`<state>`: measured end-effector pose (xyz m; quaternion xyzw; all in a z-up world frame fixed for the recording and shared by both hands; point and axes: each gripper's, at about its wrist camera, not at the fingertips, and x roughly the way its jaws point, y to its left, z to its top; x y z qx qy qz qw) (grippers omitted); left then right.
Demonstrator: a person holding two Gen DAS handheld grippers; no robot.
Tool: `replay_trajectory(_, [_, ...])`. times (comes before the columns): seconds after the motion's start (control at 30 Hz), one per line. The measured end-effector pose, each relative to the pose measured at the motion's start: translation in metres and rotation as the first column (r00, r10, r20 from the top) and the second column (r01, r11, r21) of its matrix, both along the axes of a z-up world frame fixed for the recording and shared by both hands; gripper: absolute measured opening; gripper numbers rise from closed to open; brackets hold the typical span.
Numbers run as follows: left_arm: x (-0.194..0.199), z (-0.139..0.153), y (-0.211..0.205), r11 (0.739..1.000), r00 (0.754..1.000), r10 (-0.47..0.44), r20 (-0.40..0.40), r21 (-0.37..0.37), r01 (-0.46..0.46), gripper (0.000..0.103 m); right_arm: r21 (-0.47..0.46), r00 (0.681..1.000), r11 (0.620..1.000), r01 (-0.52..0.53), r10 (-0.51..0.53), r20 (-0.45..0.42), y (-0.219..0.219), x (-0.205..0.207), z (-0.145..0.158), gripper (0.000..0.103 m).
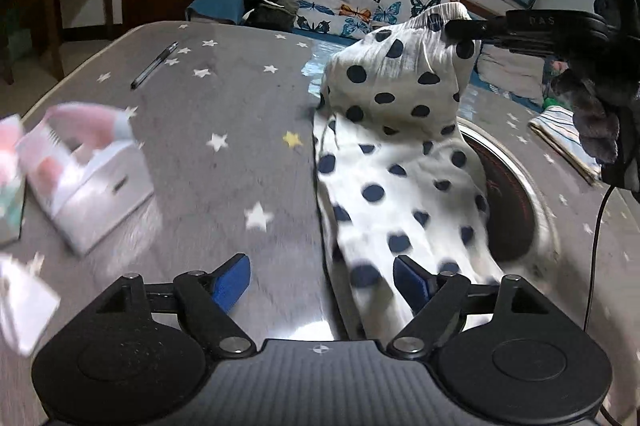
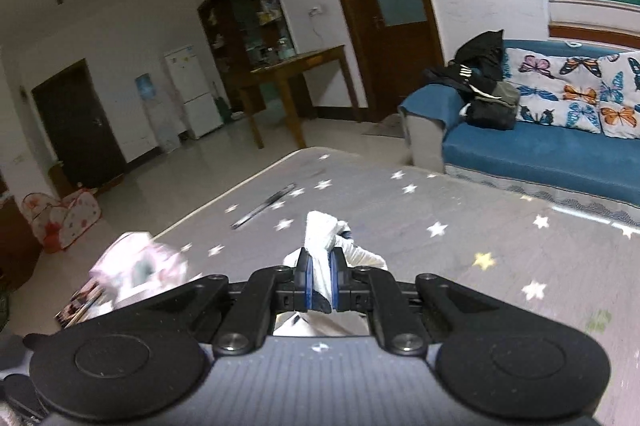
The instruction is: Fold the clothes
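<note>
- Work surface: a table under a grey star-printed cloth (image 1: pixel 224 106).
- Garment: a white polka-dot garment (image 1: pixel 392 162) lies lengthwise on the right half of the cloth; its far end is lifted clear of the table and folded back over the part that lies flat.
- Right gripper (image 2: pixel 320 280): clenched on a bunch of the garment's white fabric (image 2: pixel 322 238), blue pads pressed against it on both sides. In the left wrist view its black fingers reach in from the right and hold the raised end at the top edge.
- Left gripper (image 1: pixel 322 280): released, jaws wide apart, low over the near end of the garment; the right pad sits over the fabric, the left over bare cloth. Contact with the fabric cannot be determined.
- Other items on the table: a pen (image 1: pixel 154 65) near the far left corner, a white box (image 1: pixel 92 182) with blurred pink contents at the left, folded striped cloth (image 1: pixel 560 134) at the right.
- Behind the table: a blue sofa (image 2: pixel 540 150) with butterfly cushions.
</note>
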<state>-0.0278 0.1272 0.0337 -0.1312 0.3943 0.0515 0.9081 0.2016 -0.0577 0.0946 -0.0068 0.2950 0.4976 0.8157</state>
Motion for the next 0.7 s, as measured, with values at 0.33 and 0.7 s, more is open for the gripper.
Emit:
replay_trajectory(0.33, [-0.033,-0.008,-0.016,1.000,1.000,-0.014,0.003,0.003,0.014,0.081,0.062,0.992,0.991,-0.122,0.120,0.026,-0.039,-0.097,0.019,0.008])
replay_trajectory(0.7, [-0.051,-0.027,-0.013,1.000,1.000,0.010,-0.025,-0.006,-0.010,0.081,-0.254,0.837,0.884,-0.392,0.457,0.301,-0.060,-0.220,-0.016,0.008])
